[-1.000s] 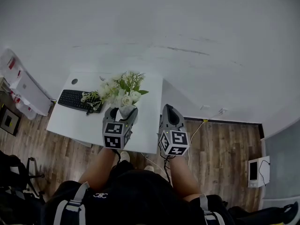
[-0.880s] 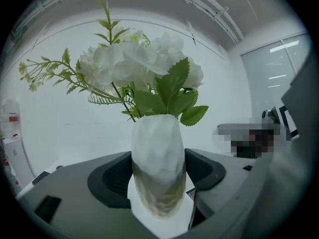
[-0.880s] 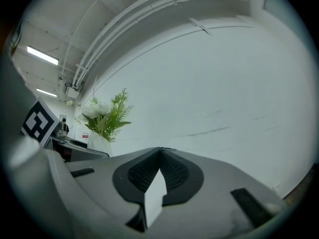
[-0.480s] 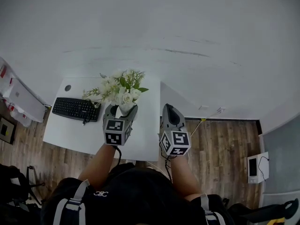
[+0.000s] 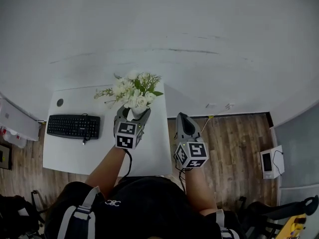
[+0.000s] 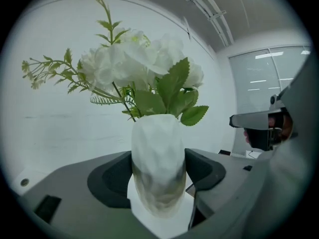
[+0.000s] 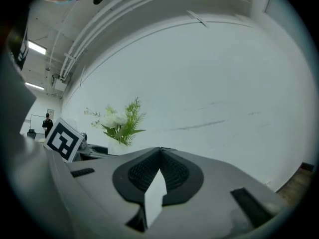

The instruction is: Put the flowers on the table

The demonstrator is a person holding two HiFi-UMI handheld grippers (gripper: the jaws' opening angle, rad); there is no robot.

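A bunch of white flowers (image 5: 134, 88) with green leaves stands upright in a white faceted vase (image 5: 137, 111). My left gripper (image 5: 133, 113) is shut on the vase (image 6: 158, 168), one dark pad on each side of it, and holds it above the white table (image 5: 70, 151) near the table's far right part. The blooms (image 6: 134, 63) rise above the jaws. My right gripper (image 5: 183, 120) hangs beside the table's right edge, over the wooden floor; its pads (image 7: 172, 171) meet with nothing between them. From there the flowers (image 7: 119, 121) show to the left.
A black keyboard (image 5: 73, 126) with its cable lies on the table's left half. A white wall runs behind the table. A white cabinet (image 5: 17, 123) stands at the left. A wall socket with a cable (image 5: 219, 108) and a white device (image 5: 272, 162) are on the right.
My left gripper has carried the vase a little farther over the table, toward the wall. The right gripper has stayed beside the table's right edge, still shut.
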